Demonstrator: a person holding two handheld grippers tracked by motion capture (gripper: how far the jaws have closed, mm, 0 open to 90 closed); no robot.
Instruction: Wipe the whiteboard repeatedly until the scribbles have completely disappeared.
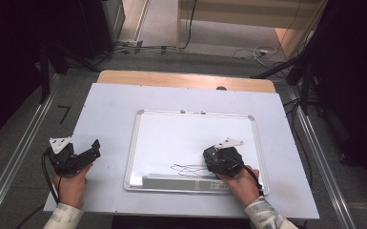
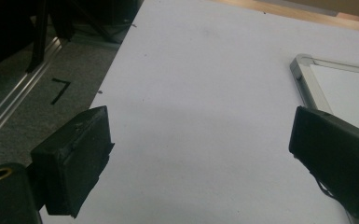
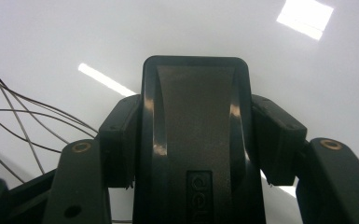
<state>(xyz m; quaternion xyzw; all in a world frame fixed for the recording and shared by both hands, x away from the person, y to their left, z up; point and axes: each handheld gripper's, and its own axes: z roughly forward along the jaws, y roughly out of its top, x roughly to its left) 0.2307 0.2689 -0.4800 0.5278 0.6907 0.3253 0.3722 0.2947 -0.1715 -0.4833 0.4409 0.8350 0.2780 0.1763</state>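
One black eraser (image 3: 196, 140) sits pinched between the jaws of the right tongs (image 1: 221, 160), pressed against the whiteboard (image 1: 181, 133) just beside black scribbles (image 1: 188, 168). Well apart to the left, the left tongs (image 1: 83, 155) rest spread over the white table (image 1: 109, 105).

Surroundings noted
Grey carpet floor (image 1: 24, 138) bears a black "7" mark (image 1: 64, 113); cables (image 1: 255, 51) lie beyond the table (image 1: 109, 102).

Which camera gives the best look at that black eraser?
The right gripper view: the eraser is close up, clamped between the right tool. In the high view the tool hides it on the whiteboard; the left gripper view catches only the board's corner.
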